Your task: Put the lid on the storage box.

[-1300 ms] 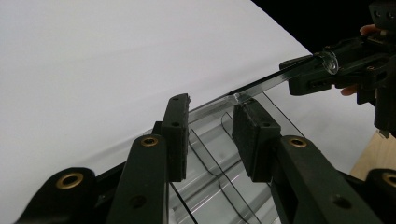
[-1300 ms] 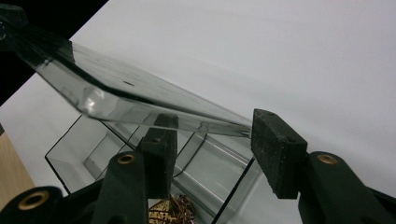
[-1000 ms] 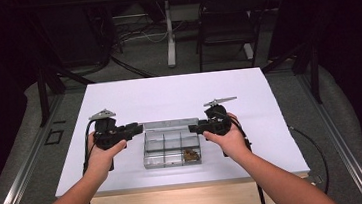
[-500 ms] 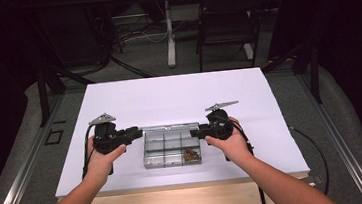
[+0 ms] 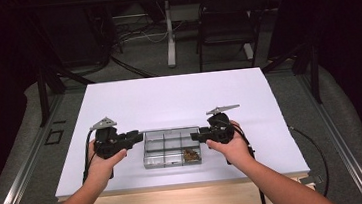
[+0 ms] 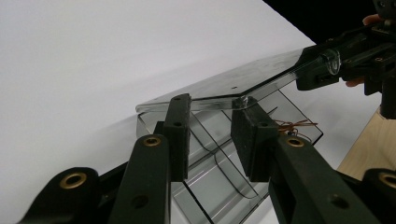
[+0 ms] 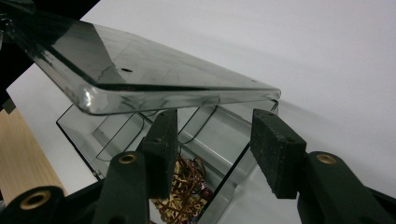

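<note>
Box: a clear compartment box (image 5: 164, 154) sat toward the 6 o'clock edge of the white table (image 5: 178, 97), long side facing the person.
Lid: the clear lid (image 6: 243, 84) was hinged along the box's 12 o'clock edge, as far as I could tell. It stood partly raised, its 6 o'clock edge lifted off the walls.
Contents: a brown tangle of wire (image 5: 190, 154) lay in the compartment at about 5 o'clock.
Left gripper: the left gripper (image 5: 139, 134) was at the box's 9 o'clock end. Its jaws were parted and pinched nothing, the tips just under the lid's rim.
Right gripper: the right gripper (image 5: 195, 137) was at the 3 o'clock end, also released. Its jaws stood apart below the lid, and that end of the lid seemed to rest across one jaw.
Just changed: against a second earlier, both grippers sat slightly nearer the person, and the clear top edge reached less far toward 12 o'clock.
Meaning: I'd judge the lid had come down a little — carried on the jaws, not gripped — so it could slip off either tip.
</note>
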Motion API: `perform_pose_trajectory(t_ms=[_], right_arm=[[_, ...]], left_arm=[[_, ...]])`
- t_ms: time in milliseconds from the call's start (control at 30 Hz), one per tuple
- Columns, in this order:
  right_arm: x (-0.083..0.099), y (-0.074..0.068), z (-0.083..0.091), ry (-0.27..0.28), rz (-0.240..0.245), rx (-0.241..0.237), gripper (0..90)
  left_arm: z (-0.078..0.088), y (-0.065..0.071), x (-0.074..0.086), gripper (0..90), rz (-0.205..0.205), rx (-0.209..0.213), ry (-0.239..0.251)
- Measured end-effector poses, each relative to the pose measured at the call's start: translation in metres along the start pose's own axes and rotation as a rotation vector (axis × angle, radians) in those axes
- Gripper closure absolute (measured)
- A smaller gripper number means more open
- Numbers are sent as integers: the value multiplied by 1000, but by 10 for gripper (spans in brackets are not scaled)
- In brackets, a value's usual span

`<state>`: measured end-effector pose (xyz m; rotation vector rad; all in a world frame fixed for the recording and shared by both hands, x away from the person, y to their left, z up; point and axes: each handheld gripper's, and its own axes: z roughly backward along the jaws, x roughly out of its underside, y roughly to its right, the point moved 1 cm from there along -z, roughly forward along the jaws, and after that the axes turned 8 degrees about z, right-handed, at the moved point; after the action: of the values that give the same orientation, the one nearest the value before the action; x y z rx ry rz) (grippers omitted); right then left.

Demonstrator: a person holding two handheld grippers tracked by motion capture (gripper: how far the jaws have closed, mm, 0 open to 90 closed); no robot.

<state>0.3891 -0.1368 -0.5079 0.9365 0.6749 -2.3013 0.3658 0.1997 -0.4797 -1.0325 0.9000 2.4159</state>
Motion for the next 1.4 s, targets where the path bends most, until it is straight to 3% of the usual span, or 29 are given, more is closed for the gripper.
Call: perform_pose_trajectory(t_ms=[733,1033,1200,1400], right_arm=[[16,-6,10,15,24,-8,532],[25,-14,13,0,42,-22,601],[28,-17,16,-7,51,-41,700],[29,-21,21,-18,90,-47,744]], left_arm=[[1,-1,15,681,-10,-2,-8],[0,0,22,681,-20,-8,-11],[-1,0,26,684,-19,-6,-15],[0,-1,31,694,-22,-6,-26]])
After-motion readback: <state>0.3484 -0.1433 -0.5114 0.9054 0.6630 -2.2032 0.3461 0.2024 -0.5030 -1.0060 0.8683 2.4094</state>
